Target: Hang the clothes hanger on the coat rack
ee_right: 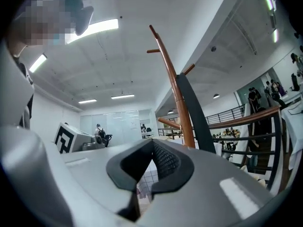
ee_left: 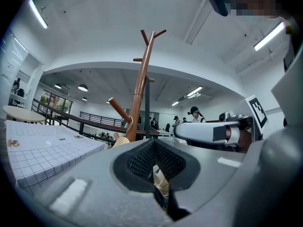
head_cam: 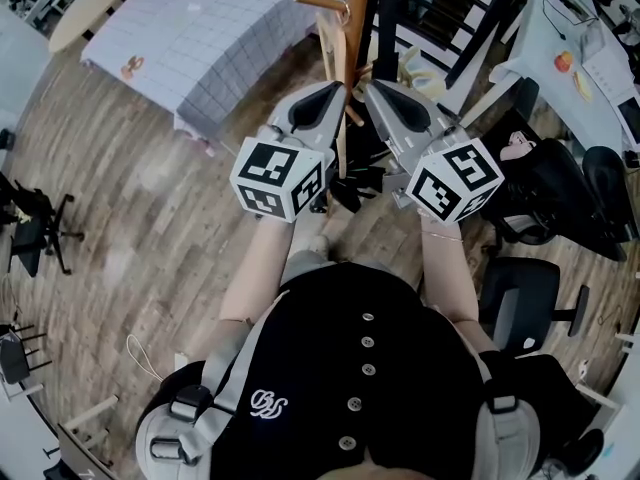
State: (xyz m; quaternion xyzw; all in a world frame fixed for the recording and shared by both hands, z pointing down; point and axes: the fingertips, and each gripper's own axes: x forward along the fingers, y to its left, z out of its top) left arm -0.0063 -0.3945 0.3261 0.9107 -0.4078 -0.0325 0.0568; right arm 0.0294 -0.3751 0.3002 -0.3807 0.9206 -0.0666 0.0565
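The brown wooden coat rack (head_cam: 358, 18) stands straight ahead of me, its pole and pegs rising in the left gripper view (ee_left: 139, 93) and the right gripper view (ee_right: 177, 93). A light wooden clothes hanger (head_cam: 337, 58) hangs by its metal hook from a low peg; its rounded end (ee_left: 121, 140) shows just past the left jaw. My left gripper (head_cam: 338, 90) (ee_left: 154, 143) is level beside the hanger, shut, with nothing between its pads. The right gripper (head_cam: 372, 90) (ee_right: 152, 143), on the other side of the pole, is shut and empty too.
A table with a grid-pattern cloth (head_cam: 200, 38) (ee_left: 38, 150) stands to the left of the rack. Black office chairs (head_cam: 530, 298) and a white desk (head_cam: 570, 58) crowd the right. A dark railing (ee_right: 246, 117) runs behind, with people (ee_left: 195, 113) far off.
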